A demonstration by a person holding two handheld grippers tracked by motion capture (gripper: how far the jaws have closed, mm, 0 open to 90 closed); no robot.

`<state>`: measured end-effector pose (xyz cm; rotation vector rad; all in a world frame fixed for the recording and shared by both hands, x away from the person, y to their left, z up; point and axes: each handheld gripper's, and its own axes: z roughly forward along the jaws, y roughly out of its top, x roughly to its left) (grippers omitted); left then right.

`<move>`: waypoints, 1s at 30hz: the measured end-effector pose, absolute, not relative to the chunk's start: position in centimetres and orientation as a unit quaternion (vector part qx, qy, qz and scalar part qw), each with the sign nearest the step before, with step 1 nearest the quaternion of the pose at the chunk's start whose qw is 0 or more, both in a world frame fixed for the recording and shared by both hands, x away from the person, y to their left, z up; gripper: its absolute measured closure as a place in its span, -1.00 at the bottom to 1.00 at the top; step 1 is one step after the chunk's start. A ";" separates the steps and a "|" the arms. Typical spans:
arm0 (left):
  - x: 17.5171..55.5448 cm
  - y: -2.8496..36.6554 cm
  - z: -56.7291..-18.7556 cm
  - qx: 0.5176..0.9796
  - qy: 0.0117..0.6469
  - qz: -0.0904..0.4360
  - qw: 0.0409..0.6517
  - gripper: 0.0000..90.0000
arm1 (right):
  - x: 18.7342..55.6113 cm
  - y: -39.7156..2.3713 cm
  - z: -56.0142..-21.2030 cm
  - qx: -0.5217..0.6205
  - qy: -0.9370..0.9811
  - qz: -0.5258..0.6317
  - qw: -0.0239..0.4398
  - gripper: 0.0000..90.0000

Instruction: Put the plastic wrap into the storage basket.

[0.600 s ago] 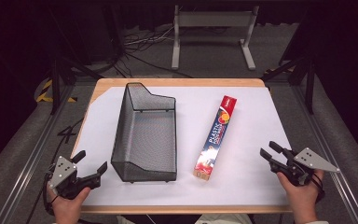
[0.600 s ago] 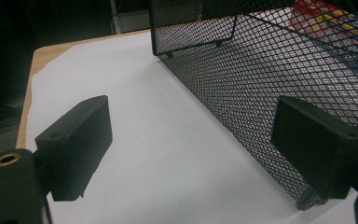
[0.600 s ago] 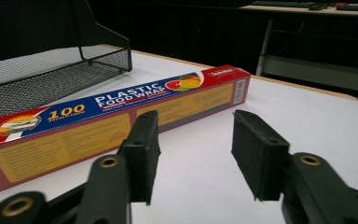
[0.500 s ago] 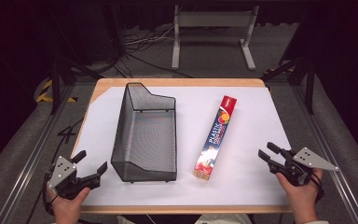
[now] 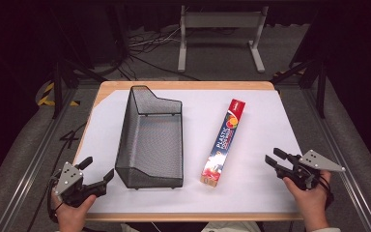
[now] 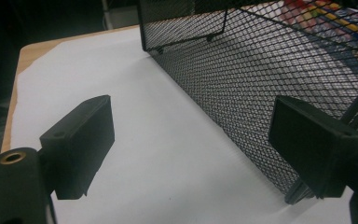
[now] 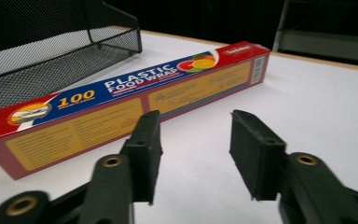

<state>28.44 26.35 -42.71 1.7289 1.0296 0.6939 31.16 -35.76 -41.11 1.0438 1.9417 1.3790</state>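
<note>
From the high view, nothing's really started yet — the box of plastic food wrap lies flat on the white table cover, off to the inner side of the right gripper and a bit ahead of it, not touched. The black mesh basket sits just inboard of the left gripper, nothing in it as far as I can see. My guess is the wrap ends up in the basket, so pretty much the whole job is left.

Left gripper view: jaws spread wide, holding nothing, with the basket's mesh wall running right past the far jaw — close, but I can't tell if it touches.

Right gripper view: jaws apart here too, empty, aimed at the long side of the box, which lies just beyond the tips. The grab hasn't happened.
</note>
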 end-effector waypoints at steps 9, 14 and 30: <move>28.4 26.5 -42.8 0.712 0.425 0.287 0.480 -0.66 | 31.4 -34.6 -39.2 0.367 0.734 0.518 0.242 0.47; 28.2 26.4 -42.9 0.713 0.428 0.285 0.477 -0.66 | 30.8 -33.4 -38.3 0.369 0.763 0.489 0.206 0.87; 28.2 26.4 -42.9 0.716 0.425 0.287 0.474 -0.66 | 33.0 -27.1 -33.8 0.290 0.818 0.478 0.136 1.00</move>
